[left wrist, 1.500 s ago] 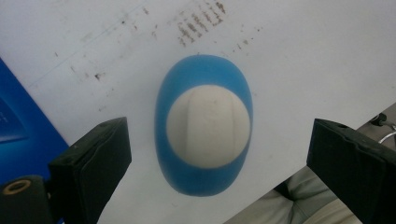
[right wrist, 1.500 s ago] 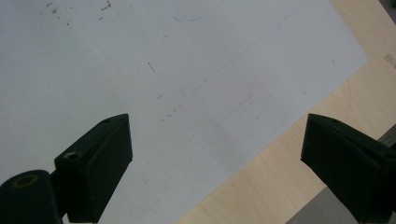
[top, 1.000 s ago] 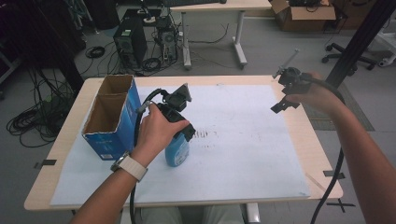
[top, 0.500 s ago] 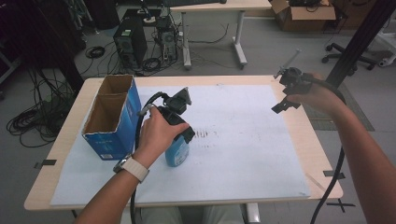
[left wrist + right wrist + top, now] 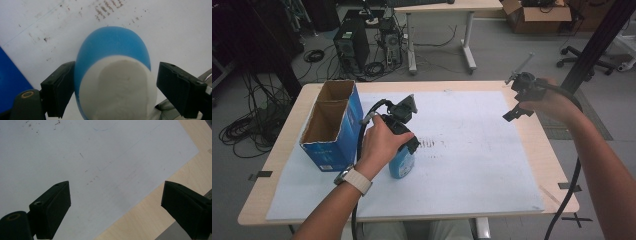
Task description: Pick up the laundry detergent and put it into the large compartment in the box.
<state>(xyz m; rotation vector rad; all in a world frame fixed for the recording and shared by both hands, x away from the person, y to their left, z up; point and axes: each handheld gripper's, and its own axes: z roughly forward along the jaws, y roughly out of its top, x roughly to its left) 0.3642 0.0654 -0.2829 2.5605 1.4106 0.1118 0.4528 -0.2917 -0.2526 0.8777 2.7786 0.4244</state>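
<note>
Left gripper (image 5: pixel 404 150) first, high view: it comes straight down over a blue bottle (image 5: pixel 402 164) that stands upright on the white sheet (image 5: pixel 472 165) covering the worktop (image 5: pixel 557 170), just right of the open blue carton (image 5: pixel 332 125). The hand (image 5: pixel 379 145) hides most of the bottle top, so contact is hard to judge from here. Approach from above probably suits an upright bottle with a narrow top, and leaves the carton's open mouth free beside it. Right gripper (image 5: pixel 518 97) held aloft near the far right edge of the worktop, well apart from the bottle, most likely parked out of the way.

Left gripper view: jaws have just been closing with the bottle (image 5: pixel 112 72) between them. One pad (image 5: pixel 58 92) sits against the blue and white side. The other pad (image 5: pixel 178 90) stands a little off it, with a sliver of sheet visible between. So: partly closed around the bottle, grip not yet made on both sides. Blue carton wall (image 5: pixel 10 85) at the edge, close by. Brown smudges on the sheet beyond.

Right gripper view: right gripper (image 5: pixel 115 207) jaws wide apart, nothing between them. Bare sheet (image 5: pixel 75 157) and pale wood worktop edge (image 5: pixel 155 200) below.
</note>
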